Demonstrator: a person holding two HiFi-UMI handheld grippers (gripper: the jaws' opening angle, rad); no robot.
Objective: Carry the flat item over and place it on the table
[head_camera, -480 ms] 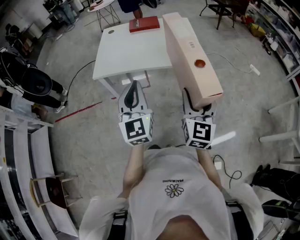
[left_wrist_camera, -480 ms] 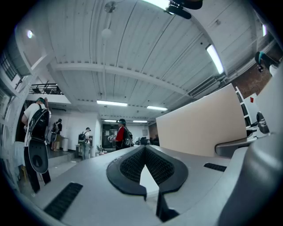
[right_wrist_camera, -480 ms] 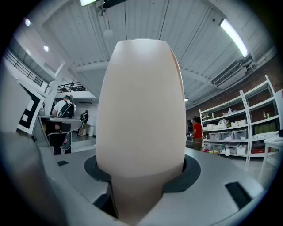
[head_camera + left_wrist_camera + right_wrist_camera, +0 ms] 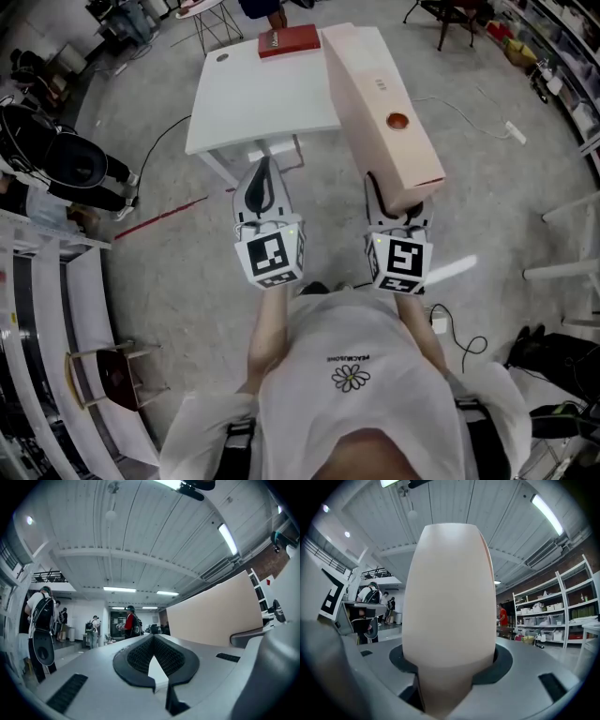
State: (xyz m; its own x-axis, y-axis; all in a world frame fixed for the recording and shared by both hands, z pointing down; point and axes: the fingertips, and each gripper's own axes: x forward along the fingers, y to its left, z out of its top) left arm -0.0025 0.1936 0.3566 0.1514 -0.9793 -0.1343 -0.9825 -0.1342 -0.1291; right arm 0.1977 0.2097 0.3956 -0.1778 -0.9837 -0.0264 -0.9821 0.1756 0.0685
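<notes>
Long flat beige box (image 4: 380, 103): it is being held up over the grey floor (image 4: 169, 272), its near end clamped between the fingers of the right gripper (image 4: 394, 202), while its far end is showing against the right edge of the white worktop (image 4: 262, 103). Left gripper (image 4: 263, 171): it is hovering to the box's left, its fingers meeting at their tips around nothing. Red book (image 4: 289, 42): it is lying at the worktop's far edge, beside the box's far end.
</notes>
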